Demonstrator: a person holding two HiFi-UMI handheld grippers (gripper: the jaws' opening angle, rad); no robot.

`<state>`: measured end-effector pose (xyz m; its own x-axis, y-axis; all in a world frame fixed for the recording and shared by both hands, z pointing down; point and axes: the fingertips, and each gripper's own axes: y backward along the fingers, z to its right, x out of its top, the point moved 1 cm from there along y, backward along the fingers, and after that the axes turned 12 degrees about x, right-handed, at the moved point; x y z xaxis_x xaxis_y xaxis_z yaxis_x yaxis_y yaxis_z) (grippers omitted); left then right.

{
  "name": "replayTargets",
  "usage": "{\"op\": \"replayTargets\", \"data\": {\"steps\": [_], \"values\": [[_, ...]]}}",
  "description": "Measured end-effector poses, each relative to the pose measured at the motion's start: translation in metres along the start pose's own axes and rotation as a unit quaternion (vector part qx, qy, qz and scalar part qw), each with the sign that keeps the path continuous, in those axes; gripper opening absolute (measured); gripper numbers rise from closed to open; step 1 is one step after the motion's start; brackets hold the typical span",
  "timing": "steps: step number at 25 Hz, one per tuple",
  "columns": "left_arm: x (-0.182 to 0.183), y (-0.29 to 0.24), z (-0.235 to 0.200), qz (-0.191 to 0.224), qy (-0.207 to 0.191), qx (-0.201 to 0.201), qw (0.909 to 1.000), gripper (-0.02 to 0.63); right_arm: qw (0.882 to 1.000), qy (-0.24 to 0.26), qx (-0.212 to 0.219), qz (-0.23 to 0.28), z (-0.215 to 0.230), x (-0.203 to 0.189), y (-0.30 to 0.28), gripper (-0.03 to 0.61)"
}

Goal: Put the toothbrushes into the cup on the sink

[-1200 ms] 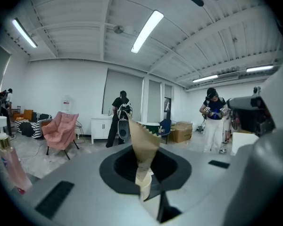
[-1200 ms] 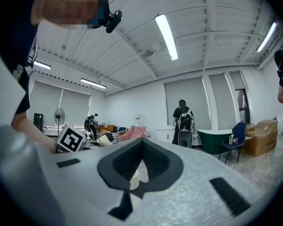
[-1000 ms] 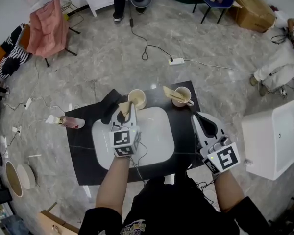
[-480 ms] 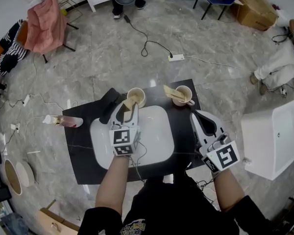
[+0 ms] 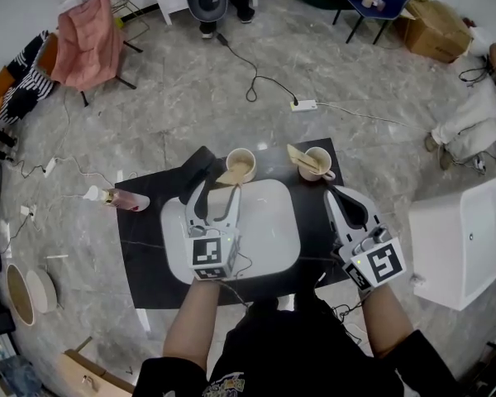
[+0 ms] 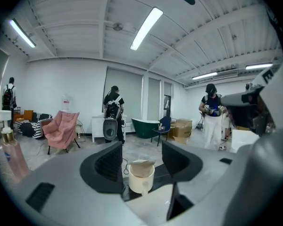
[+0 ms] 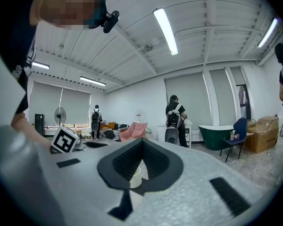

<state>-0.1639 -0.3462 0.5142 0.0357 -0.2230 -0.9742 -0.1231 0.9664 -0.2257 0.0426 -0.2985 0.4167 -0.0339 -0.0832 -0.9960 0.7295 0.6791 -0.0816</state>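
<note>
While the right gripper [image 5: 337, 197] rests closed and empty beside the sink [image 5: 269, 226], the left gripper [image 5: 217, 197] hovers over the basin, its jaws just spread wide and gripping nothing. Beyond them a tan toothbrush [image 5: 231, 177] leans in the left cup [image 5: 242, 162], and a second toothbrush [image 5: 302, 159] lies in the right cup [image 5: 321, 165].

The left gripper [image 5: 217, 197] has just been opening. Its jaws, a second ago pinched on the tan toothbrush [image 5: 231, 177] just beside the left cup [image 5: 241, 165], now stand wide apart with nothing between the pads. The toothbrush has been let go and sits in the left cup, one end poking out over the near rim. The gripper has also drawn back toward the person — its tips now stop just short of the cup.
</note>
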Motion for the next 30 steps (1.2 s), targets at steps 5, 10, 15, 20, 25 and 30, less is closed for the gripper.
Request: {"op": "replayTargets", "data": {"steps": [5,10,15,20,25,30], "values": [[0.019,0.044,-0.008,0.027,0.013,-0.015,0.9994,0.242,1.000,0.009,-0.017,-0.002,-0.014,0.002,0.005,0.006],[0.032,0.079,-0.005,0.030,0.015,-0.037,0.9987,0.238,0.999,0.012,-0.032,0.004,-0.031,0.009,0.019,0.006],[0.039,0.118,0.007,0.028,0.024,-0.035,0.9987,0.045,0.999,0.013,-0.025,0.016,-0.051,0.017,0.045,0.006],[0.038,0.162,0.046,0.033,0.030,-0.054,0.9975,0.009,0.999,0.018,-0.016,0.024,-0.062,0.019,0.089,0.006],[0.043,0.218,0.108,0.036,0.023,-0.047,0.9980,0.006,0.999,0.018,0.007,0.043,-0.067,0.022,0.160,0.006],[0.052,0.290,0.166,0.043,0.016,-0.024,0.9986,0.005,0.997,0.007,0.045,0.063,-0.077,0.025,0.230,0.006]]}}
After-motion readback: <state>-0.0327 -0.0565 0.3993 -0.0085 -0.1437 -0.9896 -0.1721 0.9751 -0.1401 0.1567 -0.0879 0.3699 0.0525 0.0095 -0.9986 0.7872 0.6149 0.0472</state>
